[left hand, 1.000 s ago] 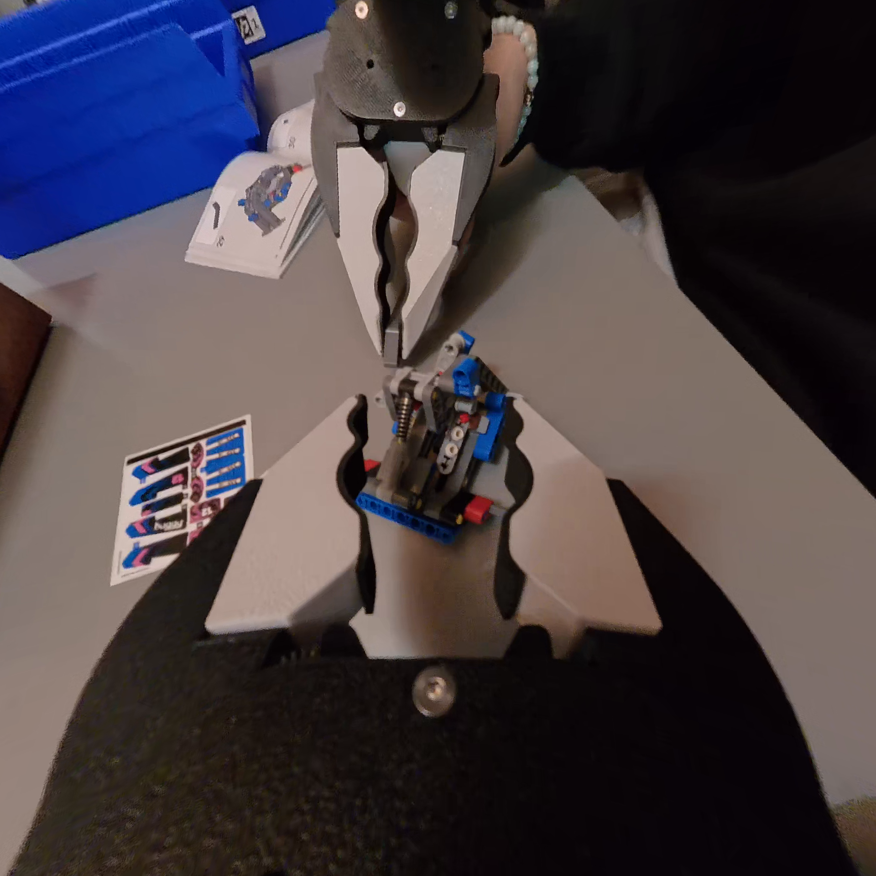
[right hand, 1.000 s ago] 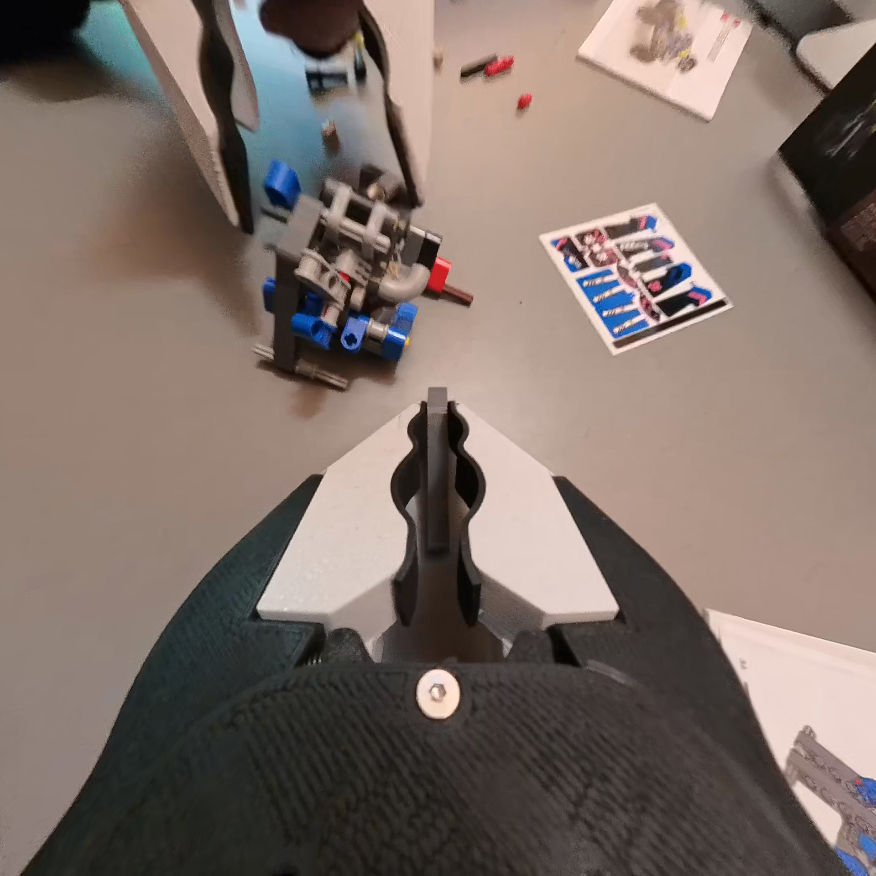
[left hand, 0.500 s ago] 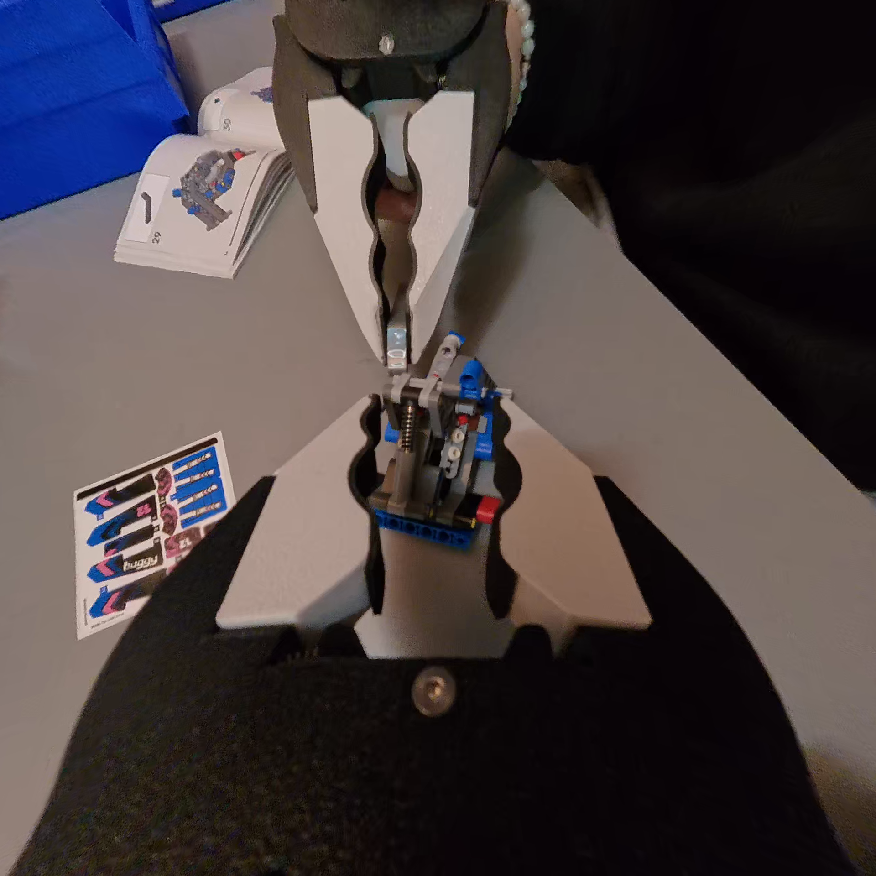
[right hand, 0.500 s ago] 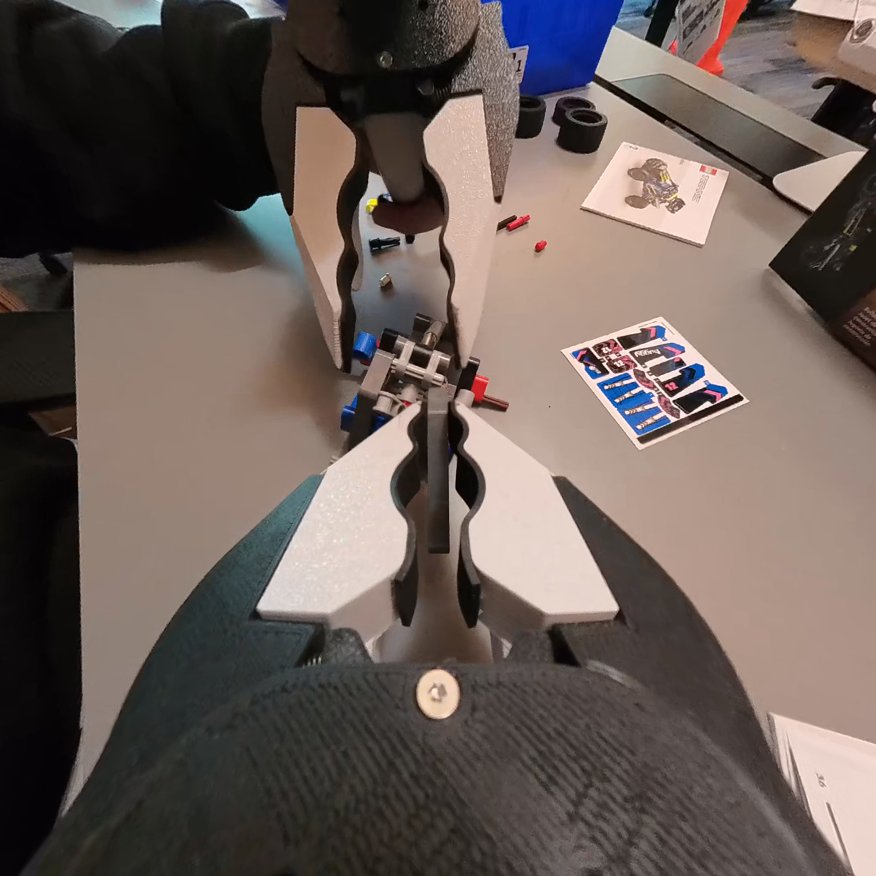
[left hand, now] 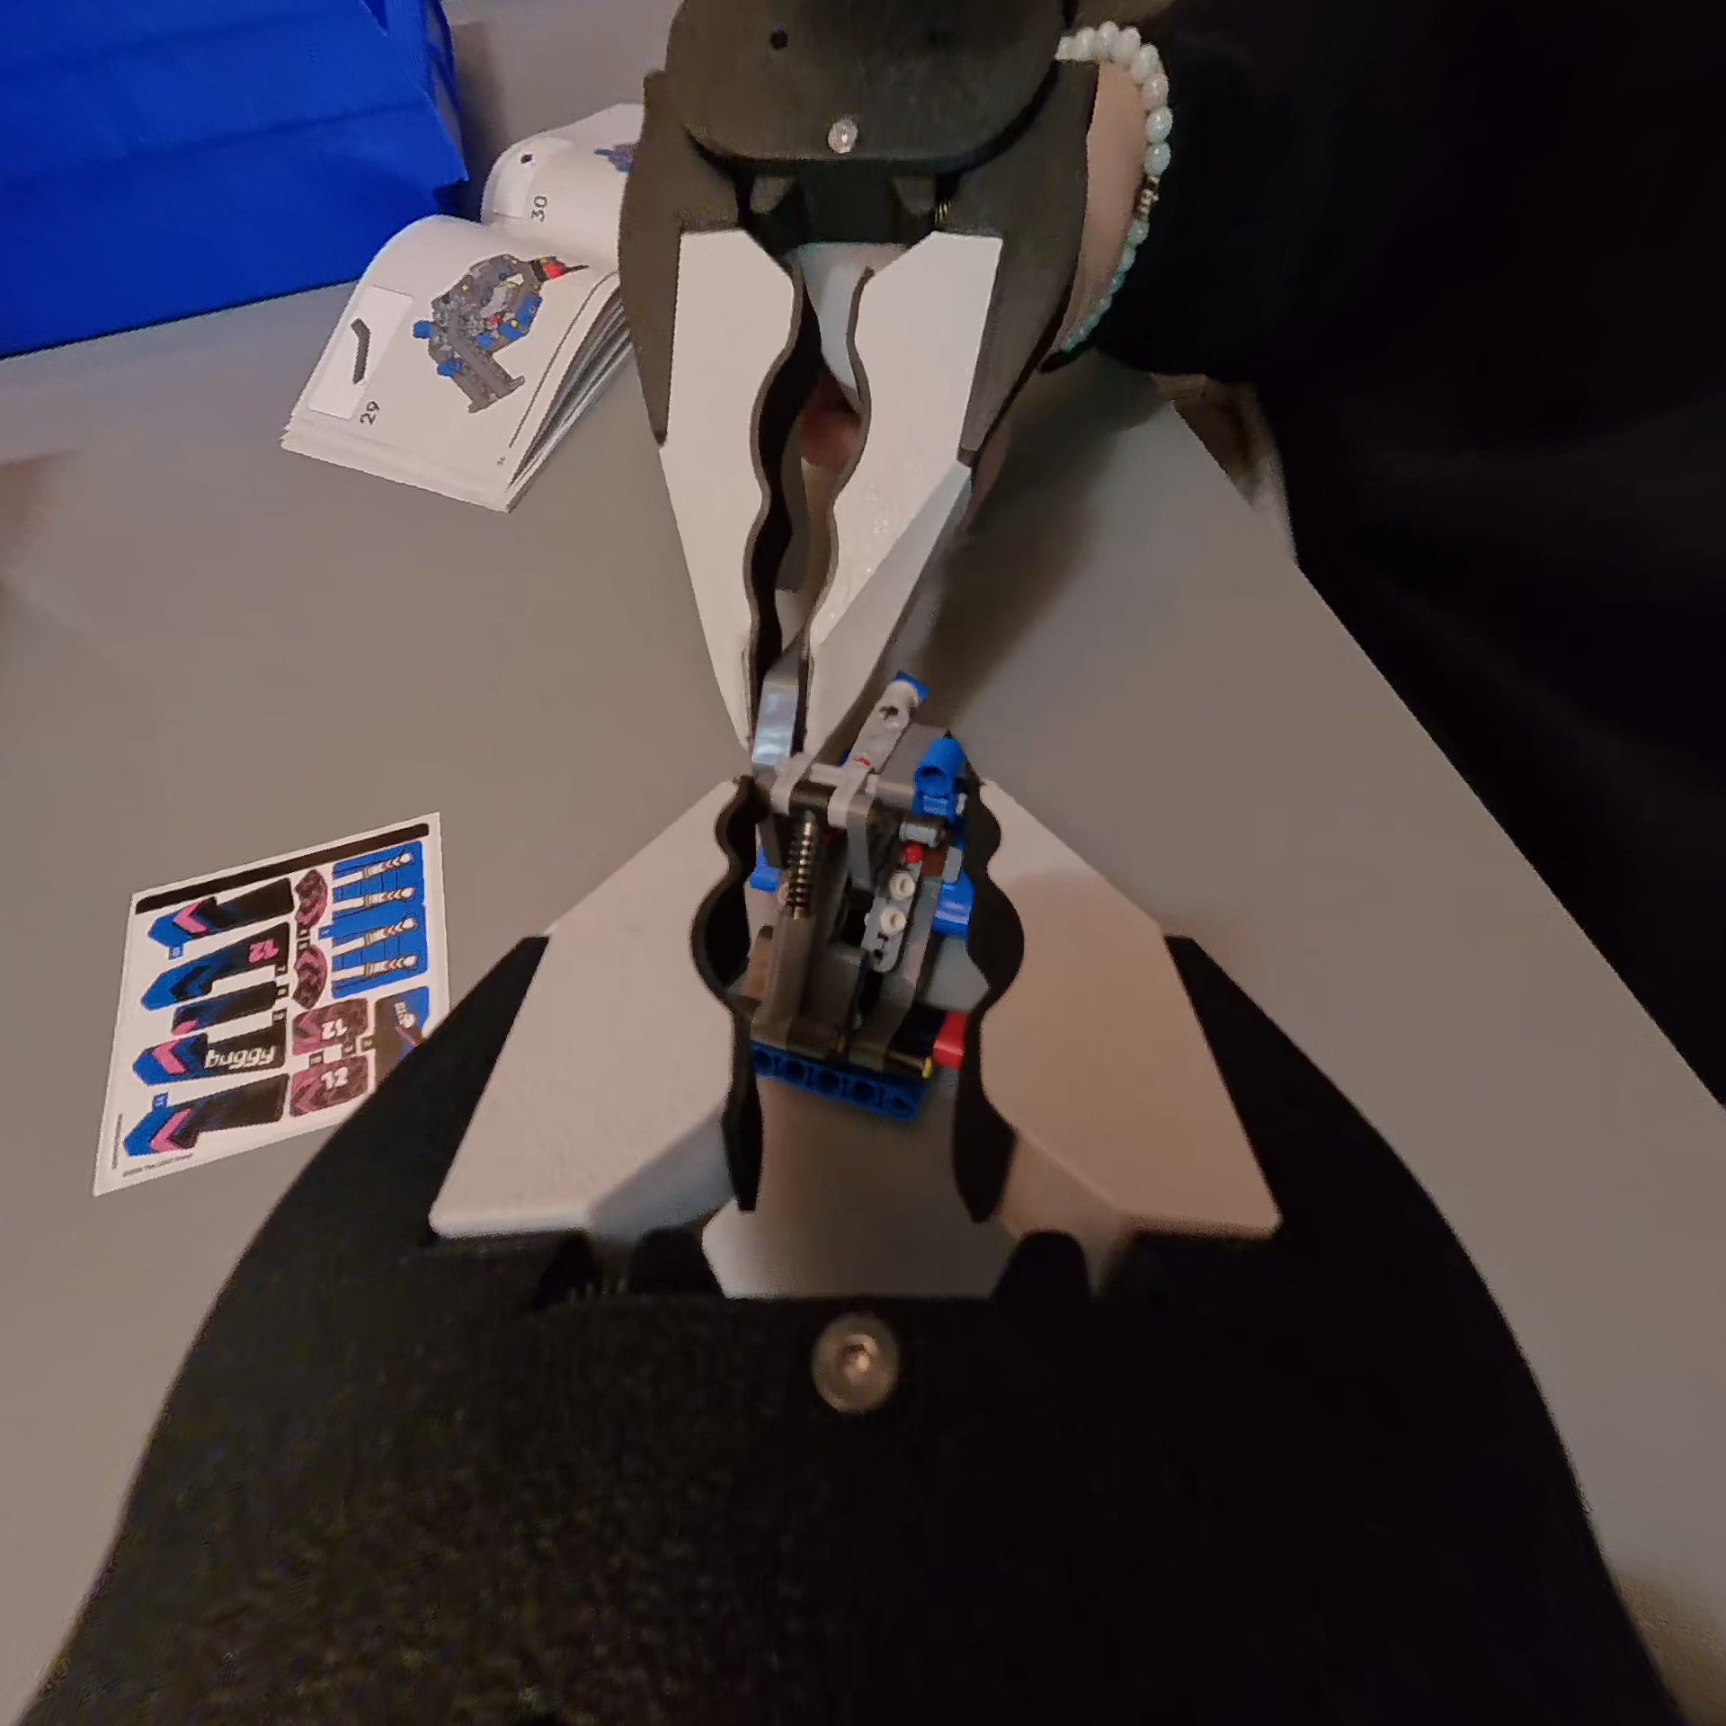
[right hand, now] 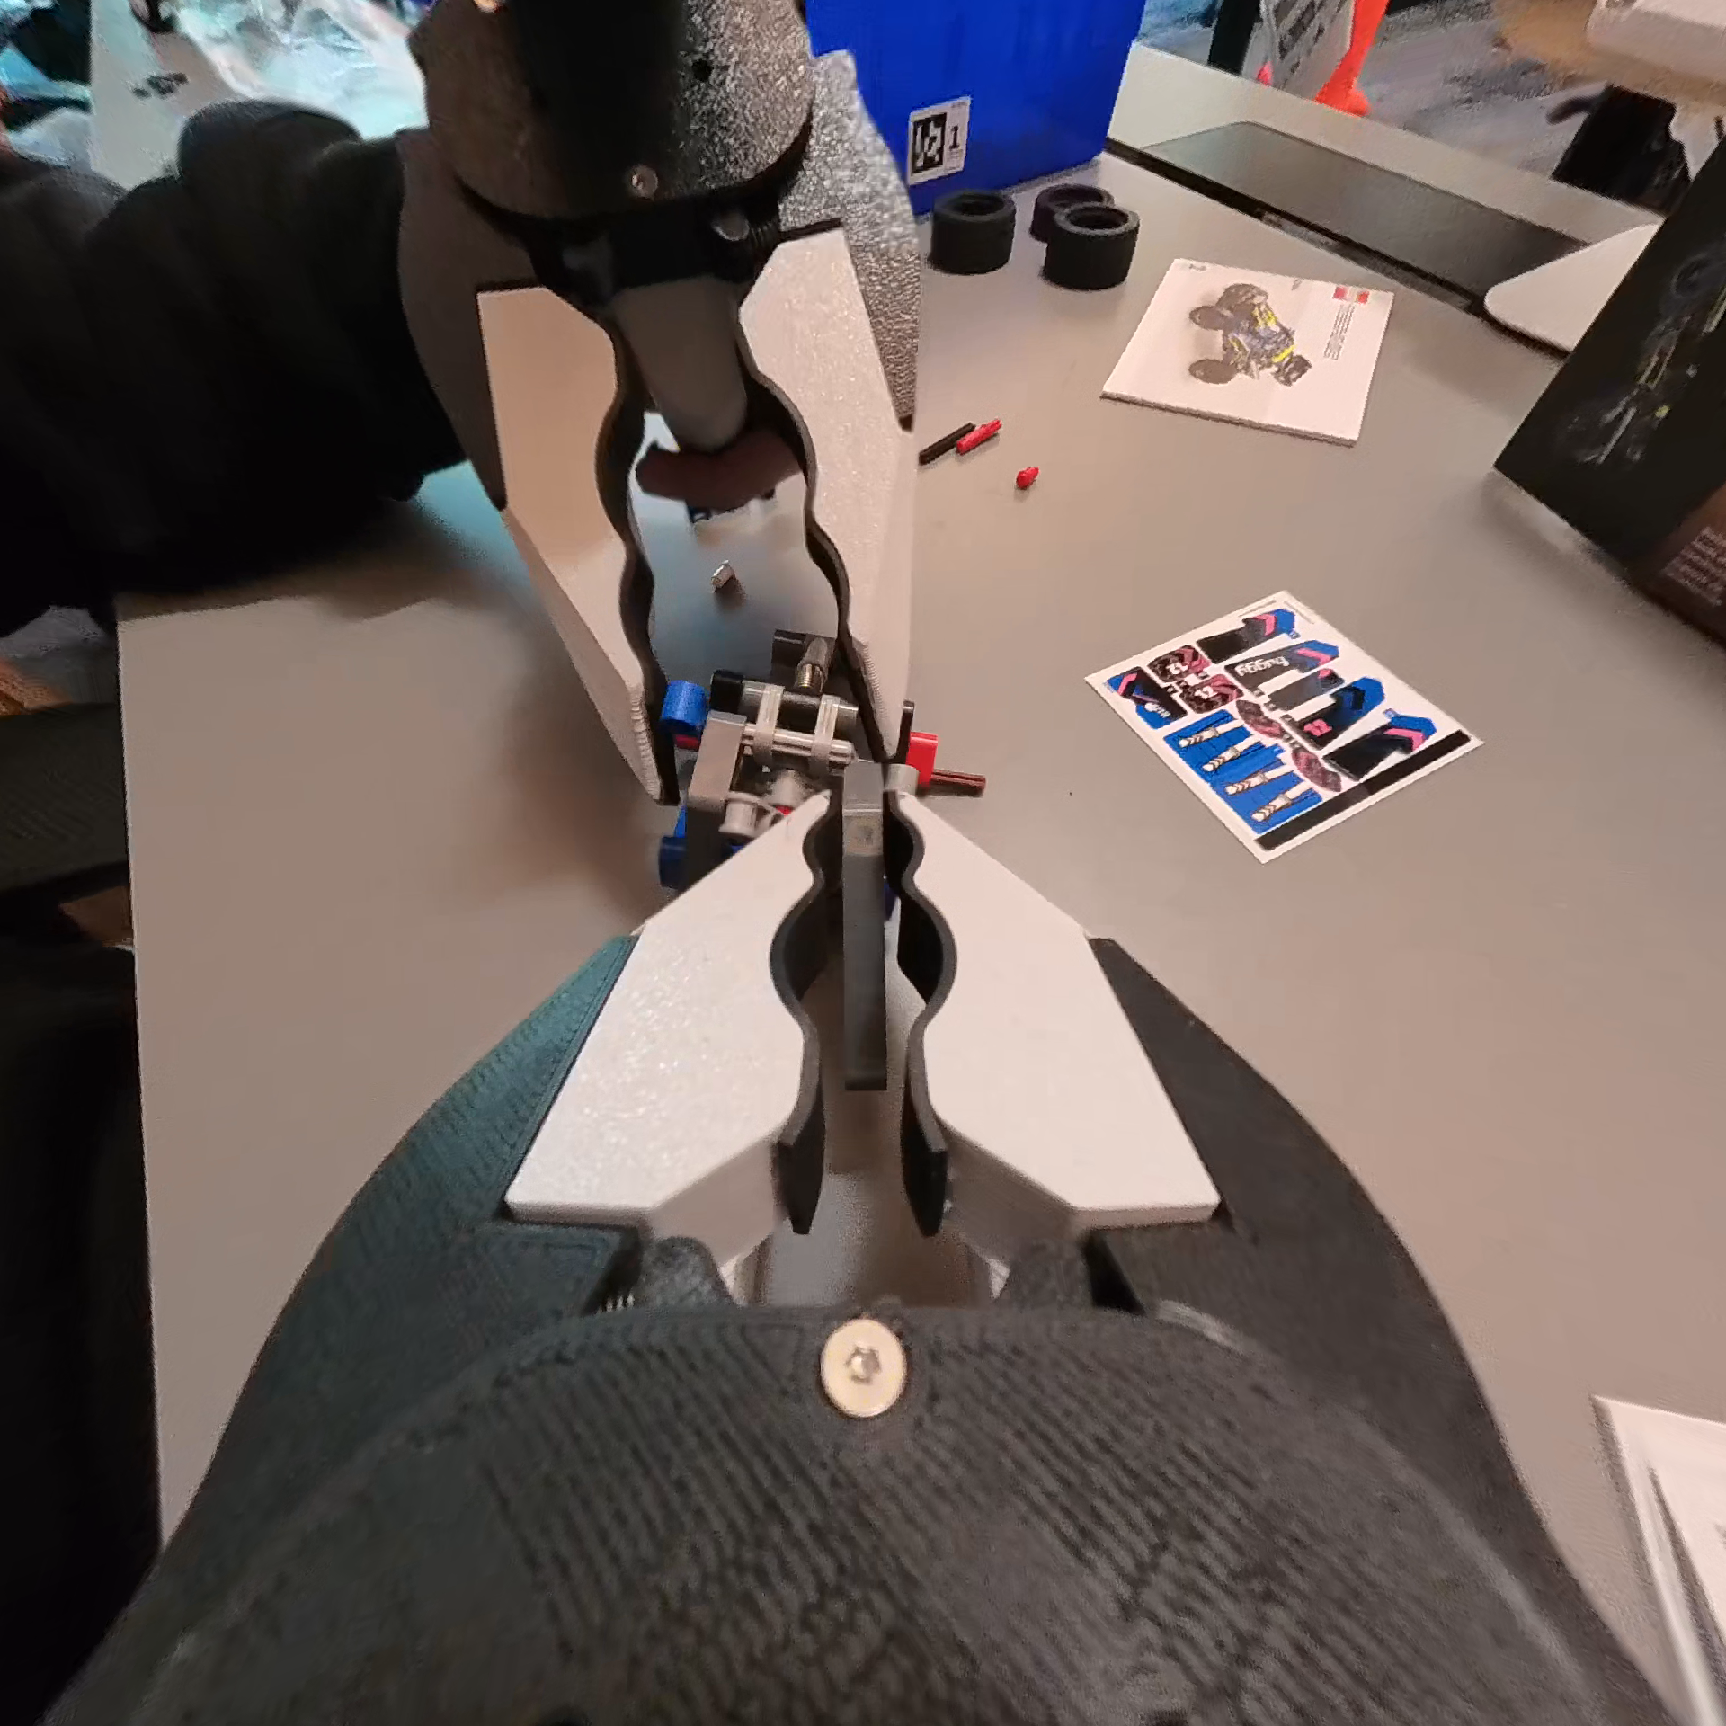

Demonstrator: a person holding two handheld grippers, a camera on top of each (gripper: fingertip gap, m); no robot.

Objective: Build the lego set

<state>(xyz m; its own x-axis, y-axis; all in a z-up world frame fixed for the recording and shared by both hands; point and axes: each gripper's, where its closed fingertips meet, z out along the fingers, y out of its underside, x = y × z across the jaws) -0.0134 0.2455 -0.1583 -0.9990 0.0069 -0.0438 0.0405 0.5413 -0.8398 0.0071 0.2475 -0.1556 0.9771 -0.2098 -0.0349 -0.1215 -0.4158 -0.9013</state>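
Note:
A small grey, blue and black lego assembly [left hand: 850,934] stands on the grey table [left hand: 467,672]. My left gripper [left hand: 859,813] is shut on it, one finger on each side. The right wrist view shows this from the far side, with the left gripper [right hand: 771,747] coming down over the assembly [right hand: 785,738]. My right gripper [right hand: 864,803] is shut on a long dark grey beam [right hand: 864,934]. The beam's tip touches the assembly's top edge. In the left wrist view the right gripper [left hand: 785,738] comes from the far side and holds the beam [left hand: 780,710] at the assembly's top left corner.
A sticker sheet [right hand: 1280,719] lies beside the assembly. An open instruction booklet [left hand: 458,355] and a blue bin [left hand: 215,159] are behind it. Black tyres [right hand: 1088,243], a leaflet [right hand: 1247,346], red pins [right hand: 976,434] and a dark box [right hand: 1644,420] also show. The table edge [left hand: 1401,747] runs close by. The grippers are tip to tip, or close to it.
My left gripper has closed in on the assembly and straightened it. My right gripper has brought the grey beam down until its tip touches the assembly's top.

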